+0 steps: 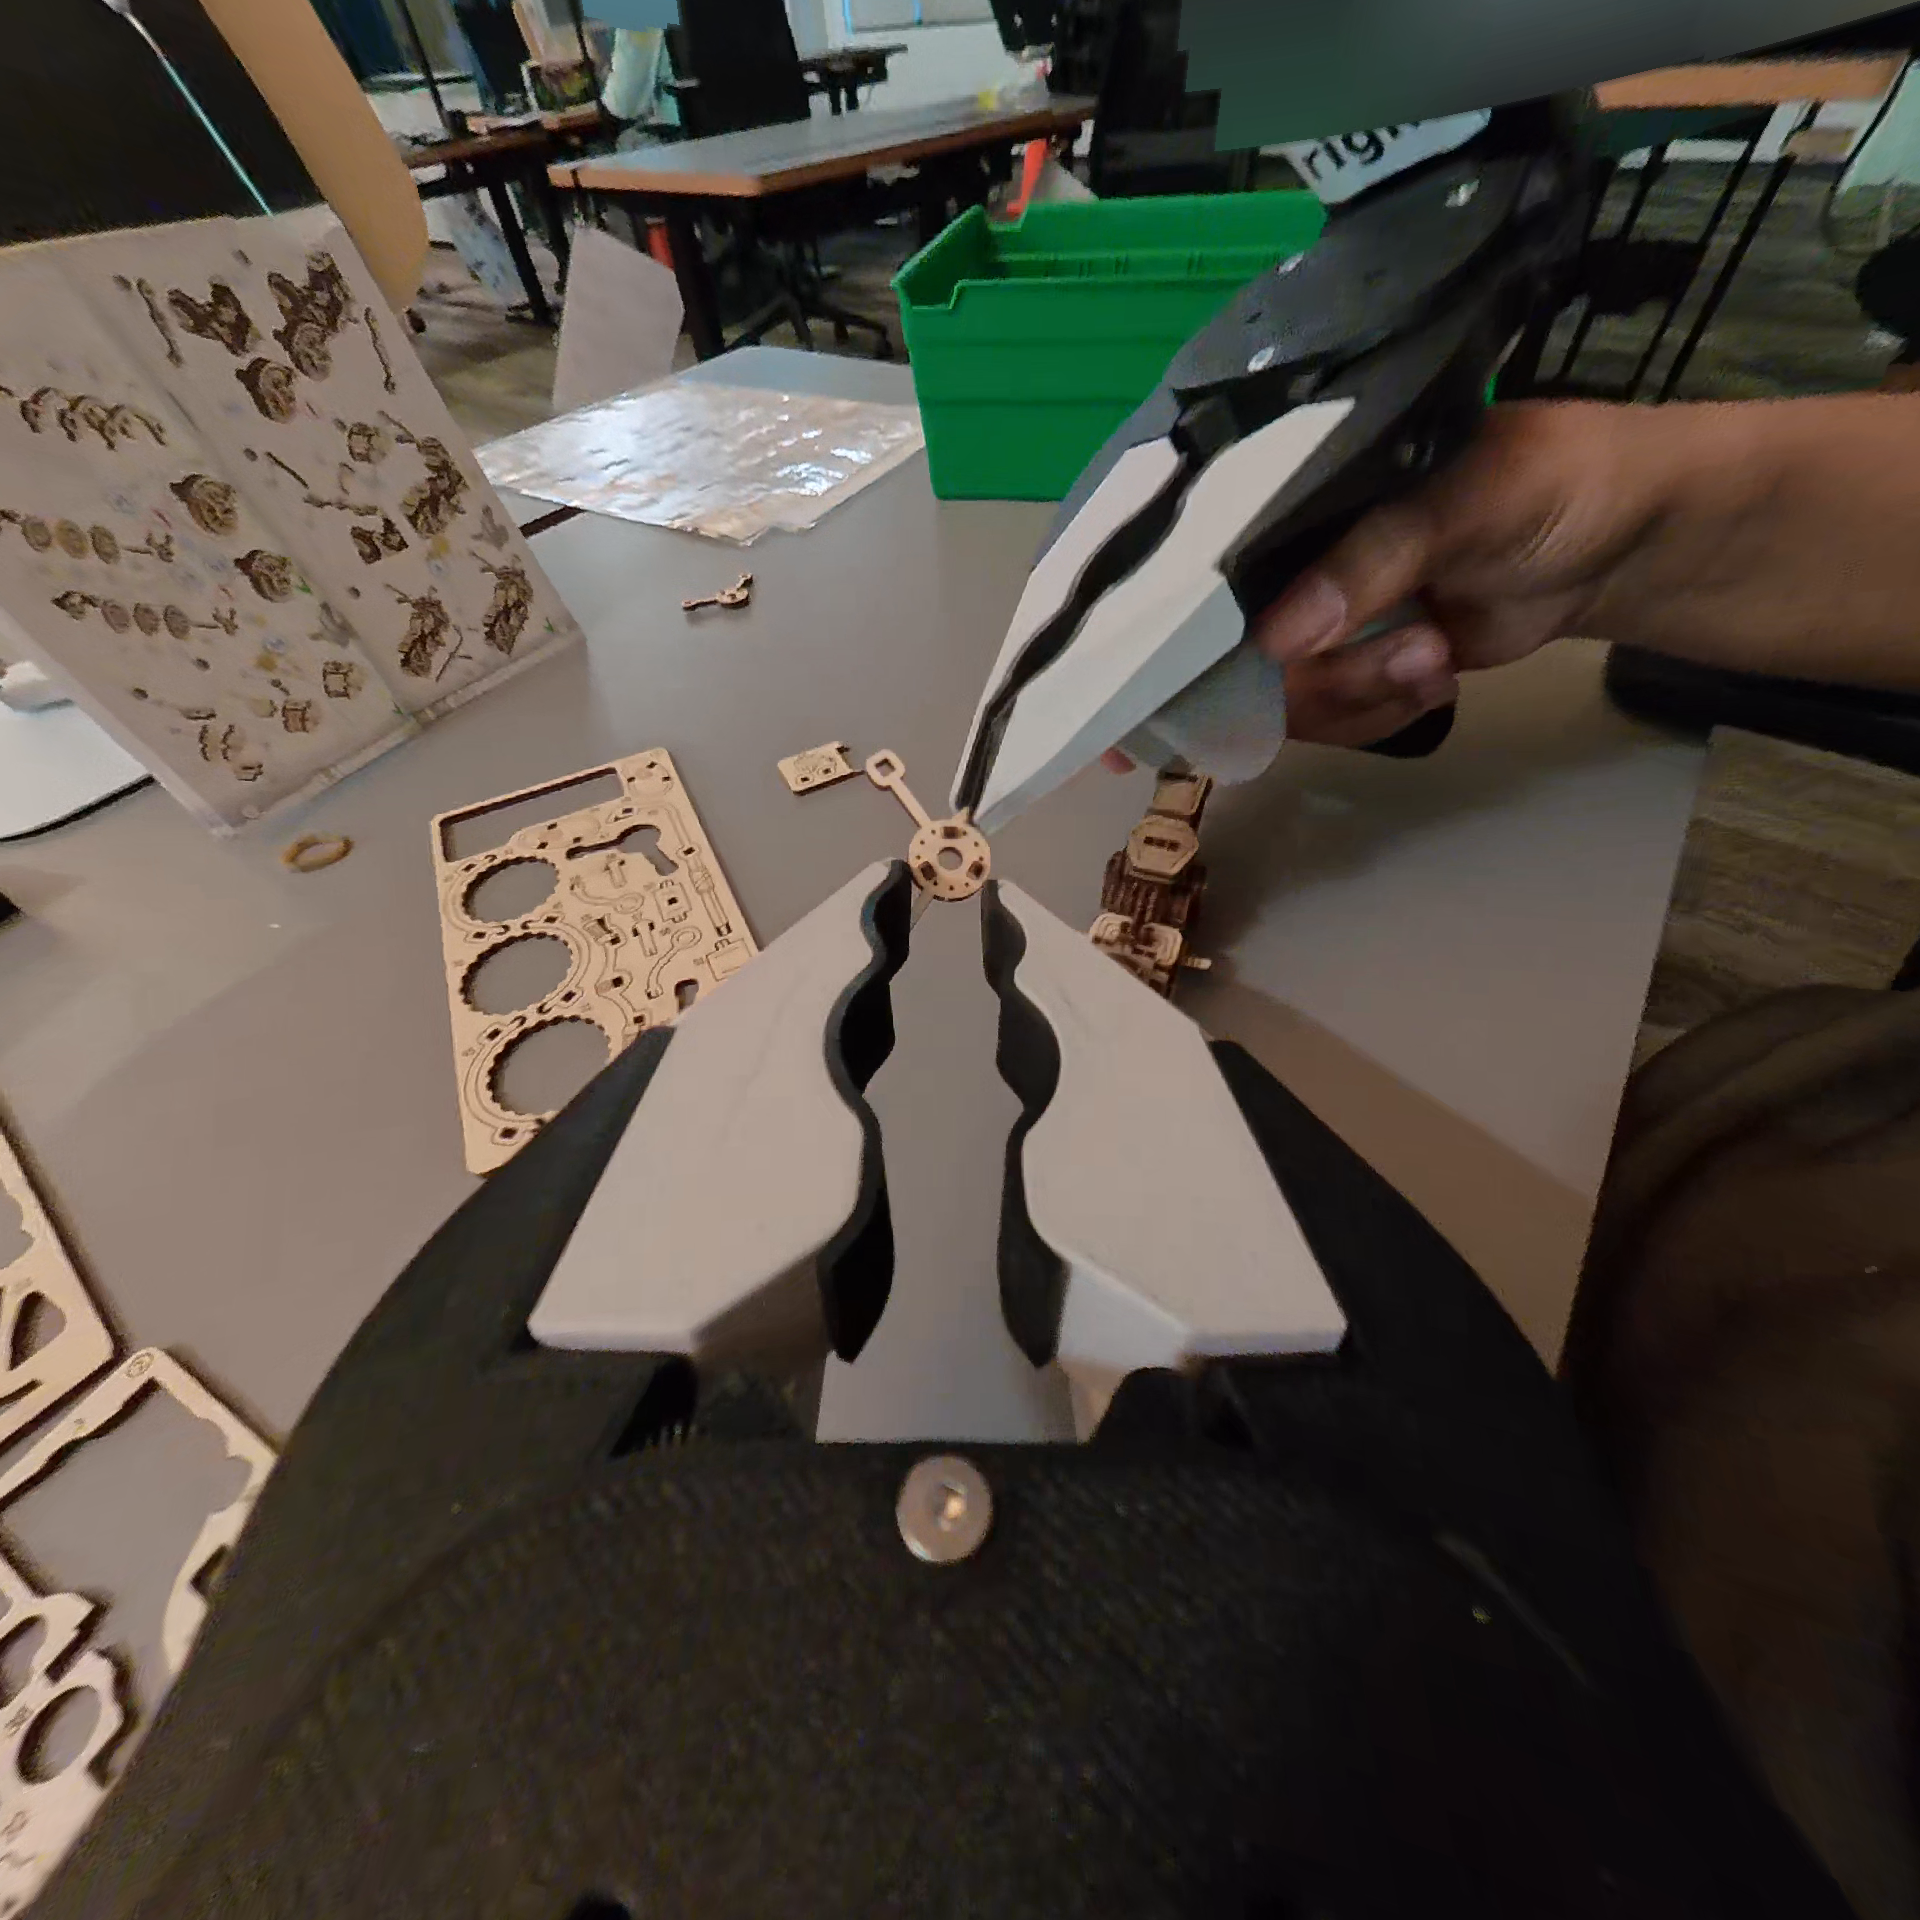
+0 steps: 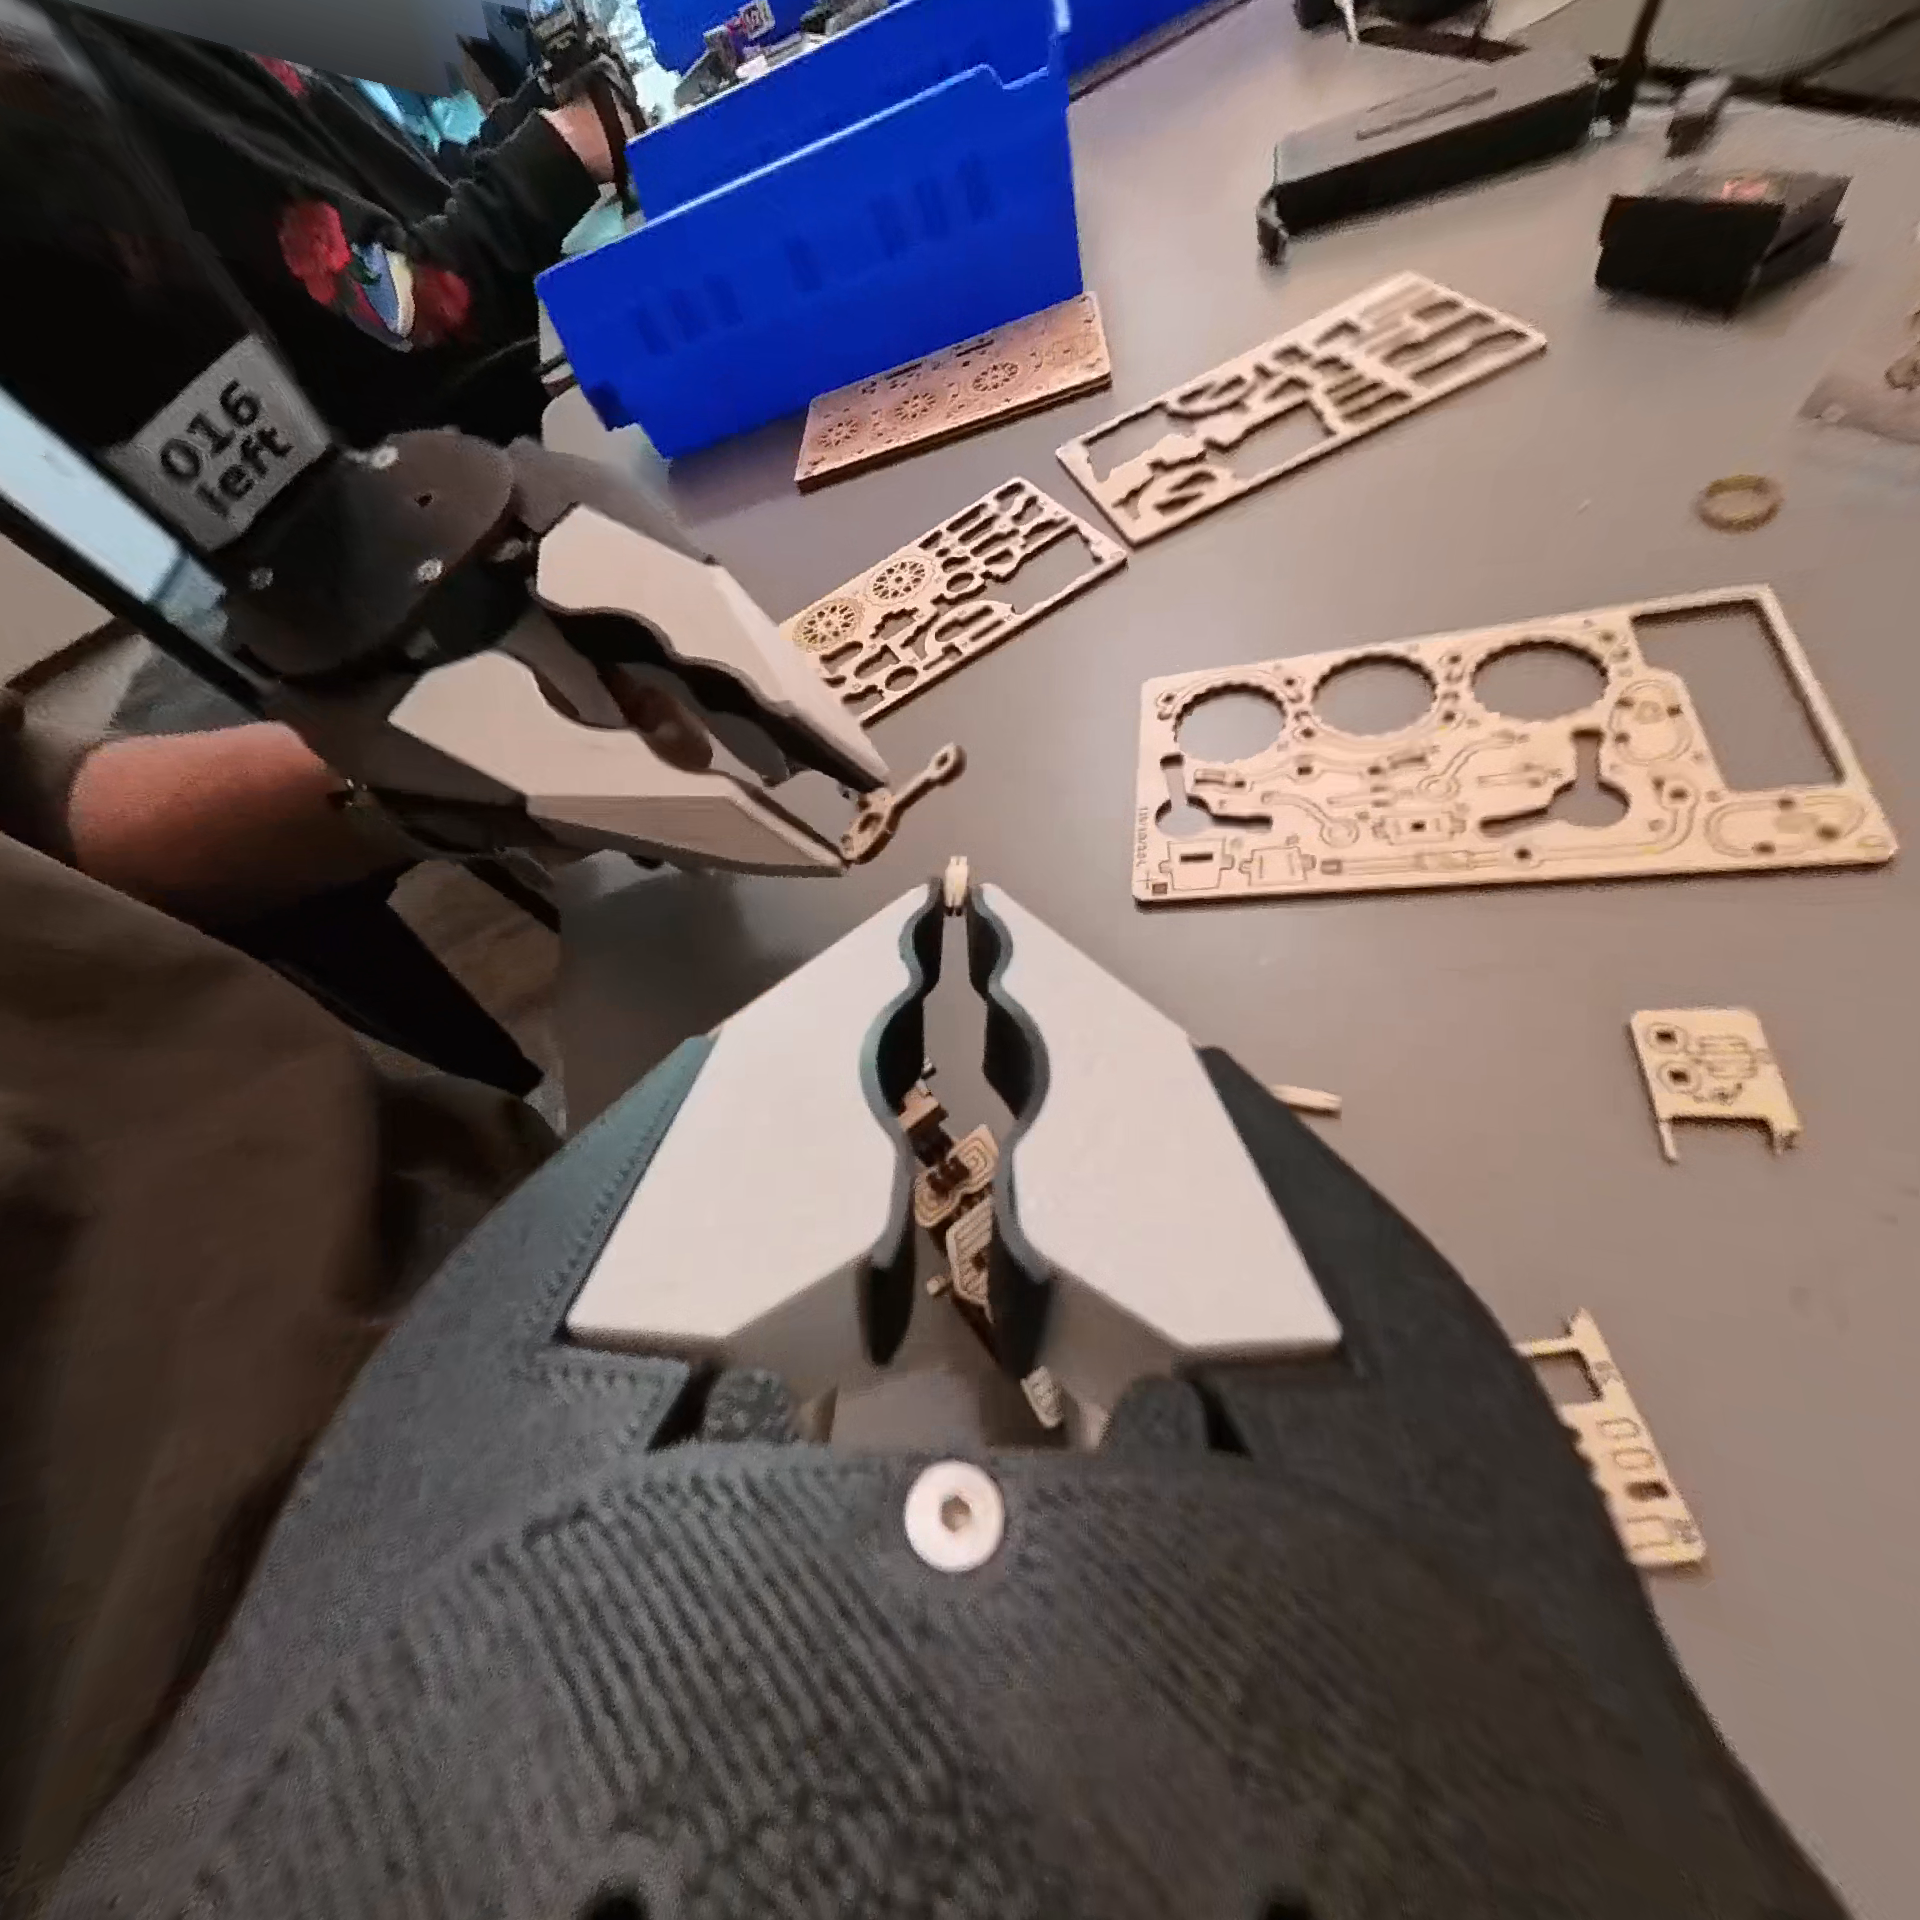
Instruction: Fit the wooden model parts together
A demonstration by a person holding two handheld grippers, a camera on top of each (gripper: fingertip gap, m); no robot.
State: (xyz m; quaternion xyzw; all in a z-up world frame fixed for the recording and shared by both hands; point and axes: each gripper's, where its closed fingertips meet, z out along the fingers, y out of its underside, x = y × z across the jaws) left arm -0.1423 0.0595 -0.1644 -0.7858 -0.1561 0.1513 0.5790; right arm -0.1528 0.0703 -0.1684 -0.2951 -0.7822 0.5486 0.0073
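My left gripper [image 1: 940, 891] is shut on a small wooden disc with a thin lever arm [image 1: 948, 854] and holds it above the grey table [image 1: 1403, 935]. In the right wrist view the left gripper [image 2: 862, 821] comes in from the upper left with that piece [image 2: 914, 790]. My right gripper [image 2: 954, 904] is shut on a tiny pale wooden peg [image 2: 954, 873]. In the left wrist view the right gripper's tips [image 1: 964, 821] nearly touch the disc's top edge. A partly built wooden model [image 1: 1153, 883] stands on the table just behind.
Punched-out wooden sheets [image 1: 582, 956] [image 2: 1507, 758] lie on the table, with loose cut pieces [image 2: 1709, 1081] and a rubber band [image 1: 317, 852]. An instruction booklet [image 1: 239, 499] stands at the left. A green bin [image 1: 1049, 343] and a blue bin [image 2: 831, 260] sit farther back.
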